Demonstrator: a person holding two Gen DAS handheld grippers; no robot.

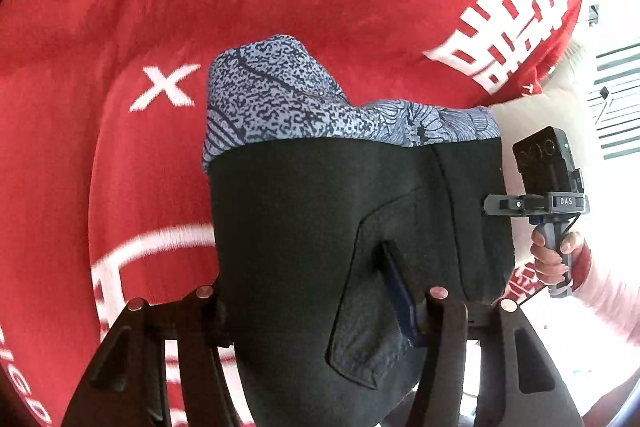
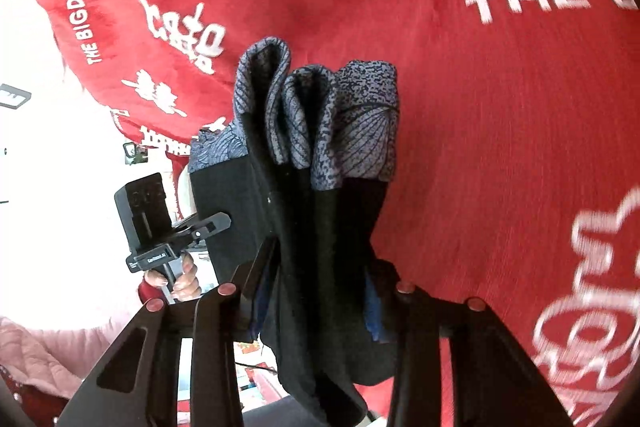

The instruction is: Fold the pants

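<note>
A pair of black pants (image 1: 304, 235) with patterned blue-grey cuffs (image 1: 280, 99) is held lifted above a red plush blanket (image 1: 80, 47) printed with white lettering, which covers the surface. The left gripper (image 1: 320, 307) is seen with its fingers clamped on the dark cloth near a back pocket (image 1: 372, 307). The right gripper (image 2: 316, 291) is likewise closed on bunched black fabric, the cuffs (image 2: 320, 115) hanging in folds beyond it. The step in hand appears to be lifting the pants to straighten them; next, they would likely need to be lowered flat onto the blanket and doubled over. Beyond the blanket's edge, a bright white room (image 2: 32, 167) is glimpsed, overexposed.
</note>
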